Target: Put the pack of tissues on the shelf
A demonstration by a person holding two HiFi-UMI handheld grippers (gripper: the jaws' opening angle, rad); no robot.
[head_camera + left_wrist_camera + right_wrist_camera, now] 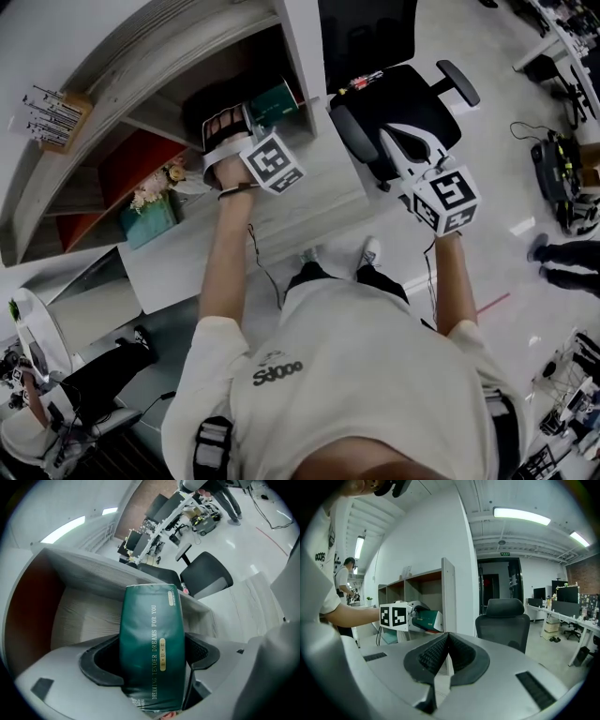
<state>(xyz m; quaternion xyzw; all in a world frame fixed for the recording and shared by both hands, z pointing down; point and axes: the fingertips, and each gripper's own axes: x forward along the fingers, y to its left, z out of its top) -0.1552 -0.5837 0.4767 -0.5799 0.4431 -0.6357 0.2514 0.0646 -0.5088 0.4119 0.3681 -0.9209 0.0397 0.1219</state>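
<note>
Clearly the left gripper (248, 117) has the pack (150, 639): its jaws stand apart with the green pack between them and press on its two long sides near the end closest to the camera. The rest of the pack sticks forward into the open compartment of the shelf (79, 616), above the pale board; whether its far end already touches that board I cannot tell. The right gripper (445, 641) hangs off to the side, near the chair (502, 620), jaws pressed together on nothing. By its look, the pack is probably light and soft, a glossy film wrap around tissue, so it should give under pressure rather than break, and a hard squeeze would only dent it. The film looks slick, so a loose pinch might let it slide out forward, all the more with most of its length beyond the jaws. A hold across the flat sides nearer the middle would likely carry it steadier; as held, it is best set flat on the board before the jaws let go.
</note>
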